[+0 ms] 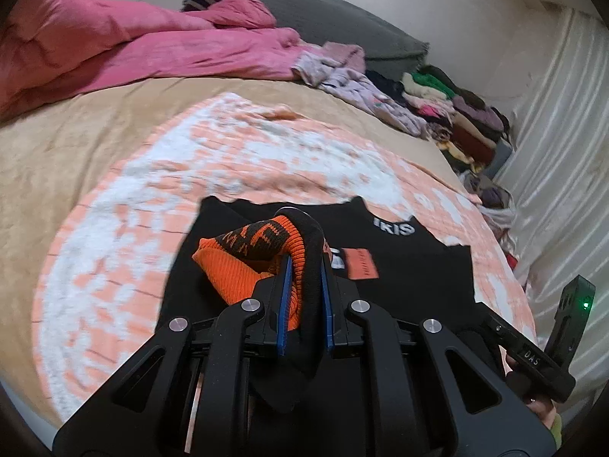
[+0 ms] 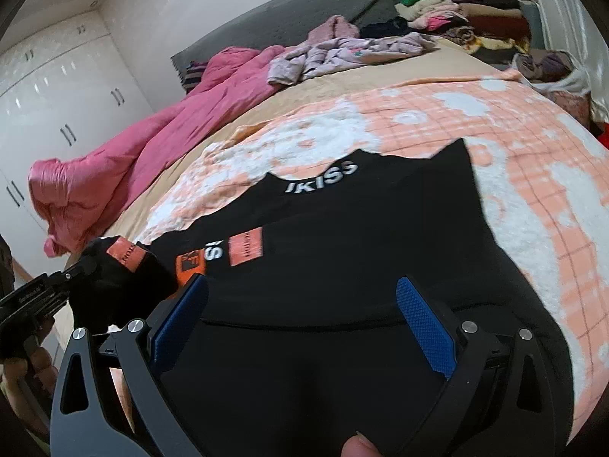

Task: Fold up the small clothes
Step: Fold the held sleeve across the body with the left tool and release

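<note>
1. The left gripper point(image 1: 304, 266) is clamped on the orange-and-black ribbed cuff point(image 1: 247, 262) of a black garment point(image 2: 342, 266), the knit bunched between its blue pads point(image 1: 284, 304) and lifted above the cloth below.
2. The right gripper point(image 2: 300, 320) stands wide, its blue pads point(image 2: 424, 323) apart over the garment's near part with nothing between them (whether they touch the fabric I cannot tell).
3. The garment lies spread on a peach-and-white blanket point(image 2: 533, 209), white lettering point(image 2: 321, 181) near its far edge and an orange patch point(image 2: 246, 246) towards the left.
4. The blanket covers a bed with a tan sheet point(image 1: 57, 144).
5. Further back, a pink quilt point(image 1: 114, 45) lies crumpled by a grey headboard point(image 2: 304, 11).
6. A lilac garment point(image 2: 342, 53) lies loose near a stack of folded clothes point(image 2: 475, 3) at the bed's far corner.
7. White wardrobe doors point(image 2: 57, 95) stand to the left in the right wrist view.
</note>
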Demonstrator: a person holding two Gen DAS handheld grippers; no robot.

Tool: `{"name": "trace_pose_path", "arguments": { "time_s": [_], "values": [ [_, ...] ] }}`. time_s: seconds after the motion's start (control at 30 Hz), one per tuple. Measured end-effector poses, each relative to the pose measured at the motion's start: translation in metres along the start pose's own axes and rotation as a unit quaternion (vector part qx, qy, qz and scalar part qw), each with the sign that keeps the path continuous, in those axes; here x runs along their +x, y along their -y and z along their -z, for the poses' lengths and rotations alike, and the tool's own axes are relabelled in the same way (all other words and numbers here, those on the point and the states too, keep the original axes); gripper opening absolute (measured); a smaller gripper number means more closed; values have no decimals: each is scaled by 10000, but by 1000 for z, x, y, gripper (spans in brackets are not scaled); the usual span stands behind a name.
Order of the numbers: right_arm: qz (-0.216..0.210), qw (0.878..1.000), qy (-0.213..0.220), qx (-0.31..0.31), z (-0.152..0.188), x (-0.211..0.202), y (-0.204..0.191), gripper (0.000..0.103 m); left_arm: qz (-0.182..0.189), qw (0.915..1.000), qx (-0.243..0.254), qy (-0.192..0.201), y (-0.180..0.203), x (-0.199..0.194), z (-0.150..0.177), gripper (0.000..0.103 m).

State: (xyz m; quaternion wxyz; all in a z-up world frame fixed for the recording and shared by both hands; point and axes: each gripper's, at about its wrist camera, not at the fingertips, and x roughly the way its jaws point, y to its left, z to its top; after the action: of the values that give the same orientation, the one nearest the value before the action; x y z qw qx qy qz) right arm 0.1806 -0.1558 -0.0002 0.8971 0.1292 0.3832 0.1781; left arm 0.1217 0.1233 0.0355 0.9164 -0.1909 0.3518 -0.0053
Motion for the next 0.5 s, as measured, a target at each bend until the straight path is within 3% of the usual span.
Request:
{"name": "trace_pose_path", "arguments": {
  "time_s": [0.37,0.5],
  "values": [
    [222,9995,51,224,5,-14,33,98,448,9977,408,-297,47,21,10,12],
    [248,9994,17,225,7,-14,35,98,535,9966,583,-211,53,14,11,16]
  ]
}}
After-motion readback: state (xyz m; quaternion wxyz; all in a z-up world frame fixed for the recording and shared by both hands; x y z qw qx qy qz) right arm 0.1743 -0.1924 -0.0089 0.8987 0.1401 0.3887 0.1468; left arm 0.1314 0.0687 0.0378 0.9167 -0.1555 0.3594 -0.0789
